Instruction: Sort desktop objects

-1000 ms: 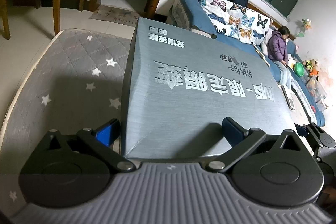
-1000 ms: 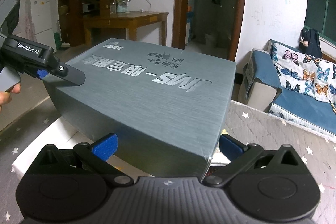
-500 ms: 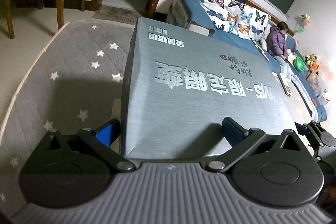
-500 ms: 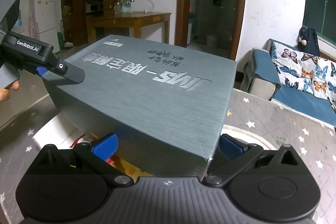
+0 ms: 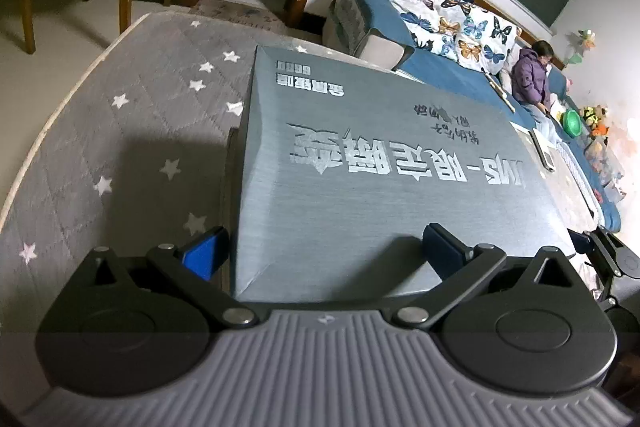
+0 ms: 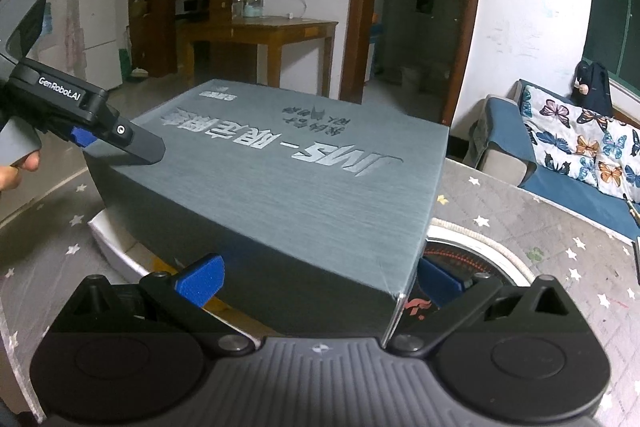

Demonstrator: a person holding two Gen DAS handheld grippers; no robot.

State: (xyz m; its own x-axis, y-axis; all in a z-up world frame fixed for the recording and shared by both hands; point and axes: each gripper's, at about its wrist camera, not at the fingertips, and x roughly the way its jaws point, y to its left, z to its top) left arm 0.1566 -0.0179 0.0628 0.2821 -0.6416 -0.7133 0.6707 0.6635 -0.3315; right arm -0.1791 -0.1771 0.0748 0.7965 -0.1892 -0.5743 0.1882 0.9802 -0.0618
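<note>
A large grey box lid [image 5: 380, 179] with silver lettering hangs in the air between both grippers. My left gripper [image 5: 324, 251] is shut on one end of it; in the right wrist view one of its fingers [image 6: 140, 147] lies over the lid's far left corner. My right gripper [image 6: 318, 281] is shut on the near end of the lid [image 6: 300, 179], one blue pad on each side. Below the lid sits the white box base [image 6: 116, 243], with red and yellow contents mostly hidden.
A grey star-patterned cloth [image 5: 120, 147] covers the table, whose curved edge runs along the left. A round white-rimmed object [image 6: 492, 259] lies to the right of the base. A person [image 5: 532, 75] sits on the blue sofa beyond. A wooden table [image 6: 272, 31] stands behind.
The lid has risen off the white base with both grippers, and the base's rim, its contents and the round object to the right now show beneath it.
</note>
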